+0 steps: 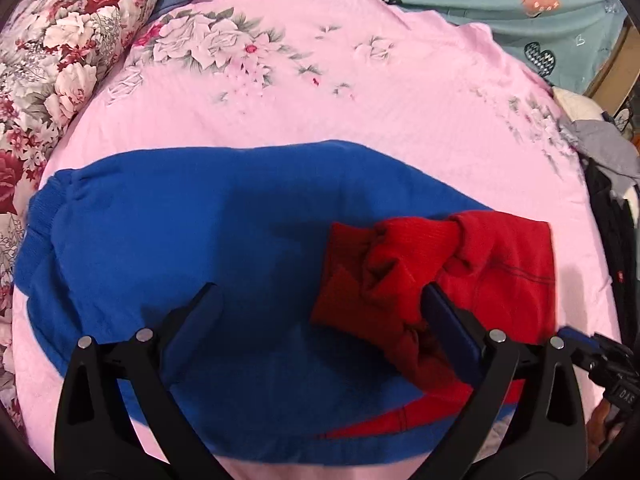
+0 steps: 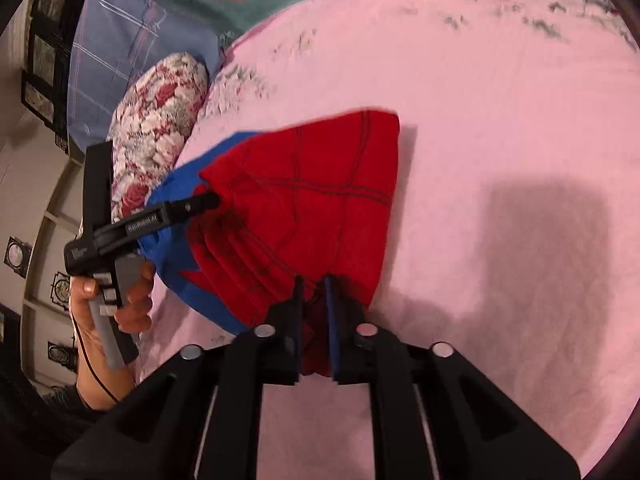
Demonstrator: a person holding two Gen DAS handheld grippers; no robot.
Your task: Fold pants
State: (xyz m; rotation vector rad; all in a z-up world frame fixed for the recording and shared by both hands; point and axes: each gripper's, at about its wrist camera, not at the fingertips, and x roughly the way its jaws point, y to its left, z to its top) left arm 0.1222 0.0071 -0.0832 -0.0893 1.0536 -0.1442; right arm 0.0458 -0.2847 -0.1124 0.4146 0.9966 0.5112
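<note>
- My left gripper (image 1: 320,316) gaped wide over the blue-and-red fleece pants (image 1: 180,240), their long axis running crosswise.
- My right gripper (image 2: 313,300) pinched their red end (image 2: 320,184), nearer.

Red cloth hides the right tongs' (image 2: 314,284) tips; sheet flowers (image 2: 532,20) blurred.

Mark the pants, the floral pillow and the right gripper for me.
pants (image 1: 168,240): left wrist view, blue panel.
floral pillow (image 1: 72,36): left wrist view, its top face.
right gripper (image 2: 314,284): right wrist view, between its fingertips, shut on red fabric.
</note>
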